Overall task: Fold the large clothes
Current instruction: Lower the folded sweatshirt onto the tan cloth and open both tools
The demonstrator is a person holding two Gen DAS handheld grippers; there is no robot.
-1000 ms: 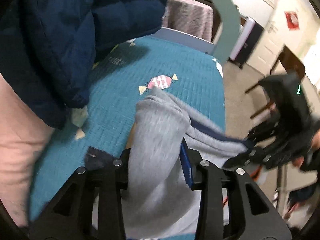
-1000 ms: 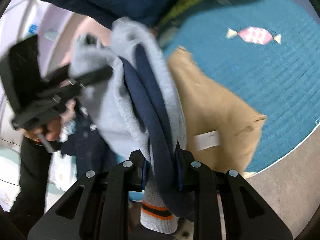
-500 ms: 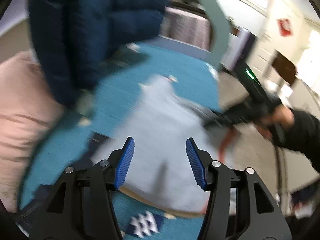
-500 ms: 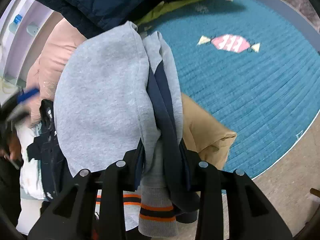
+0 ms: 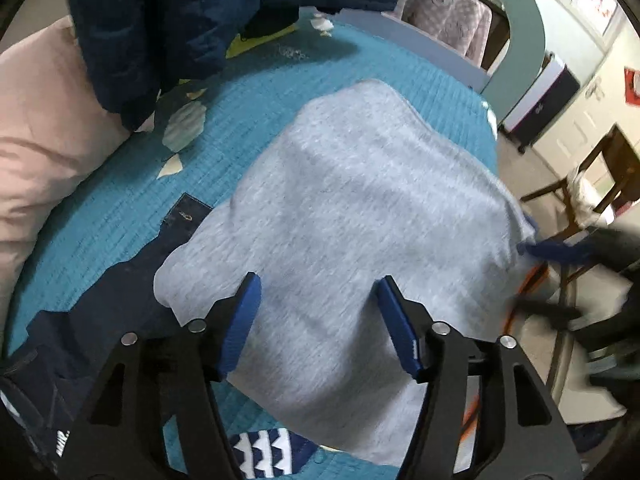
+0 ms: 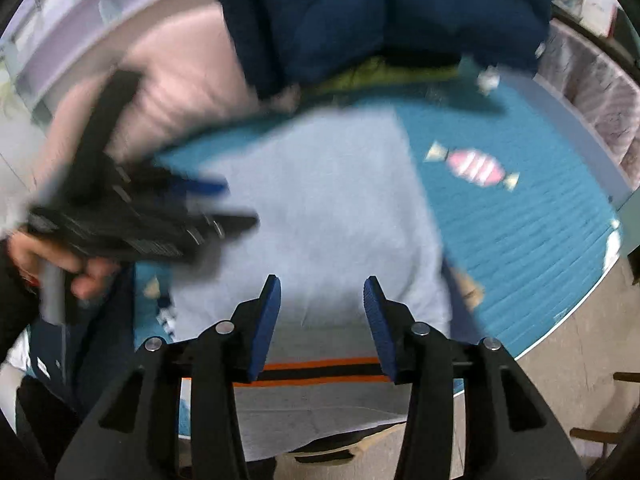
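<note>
A grey sweatshirt [image 5: 360, 216] lies folded in a flat rectangle on the teal bedspread [image 5: 120, 208]. It also shows in the right wrist view [image 6: 332, 208], its orange and black striped hem [image 6: 320, 372] toward me. My left gripper [image 5: 318, 300] is open and empty just above the sweatshirt's near edge. My right gripper [image 6: 322, 300] is open and empty above the hem end. The left gripper also shows blurred in the right wrist view [image 6: 224, 204], over the sweatshirt's left side.
A navy puffer jacket [image 5: 168, 20] is heaped at the back of the bed beside a pink pillow [image 5: 36, 140]. Dark navy clothes [image 5: 112, 304] lie at the sweatshirt's near left. A tan cloth corner [image 6: 468, 288] peeks from under it. Wooden chairs [image 5: 580, 200] stand right.
Both grippers have let go of the sweatshirt and opened. It was bunched and lifted between them; now it lies flat and folded on the bedspread. Both grippers have drawn back.
</note>
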